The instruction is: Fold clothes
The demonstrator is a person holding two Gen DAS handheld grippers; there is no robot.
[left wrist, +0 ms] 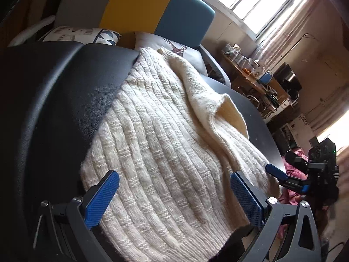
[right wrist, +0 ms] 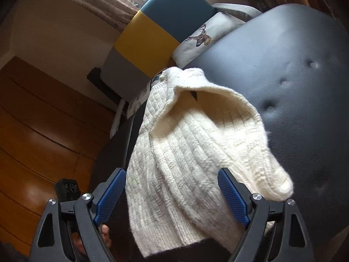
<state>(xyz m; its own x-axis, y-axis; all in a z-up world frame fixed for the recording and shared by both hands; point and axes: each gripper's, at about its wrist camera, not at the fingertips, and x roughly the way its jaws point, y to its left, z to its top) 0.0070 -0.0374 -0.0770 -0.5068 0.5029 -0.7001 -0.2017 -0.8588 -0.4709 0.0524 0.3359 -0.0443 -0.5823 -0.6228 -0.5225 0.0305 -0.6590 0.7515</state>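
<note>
Both our claws stand wide with nothing pinched: the left claw (left wrist: 174,187) frames the near hem of a cream knitted sweater (left wrist: 165,135), and the right claw (right wrist: 172,187) frames the same sweater from its other side. We see the sweater lying on a black padded bench (left wrist: 65,100), one edge folded over so its pale inner side shows. Beyond the bench we see a deer cushion (right wrist: 196,41) against a yellow and blue sofa back (left wrist: 157,11).

No readable text, labels, brands or numbers on anything here.
</note>
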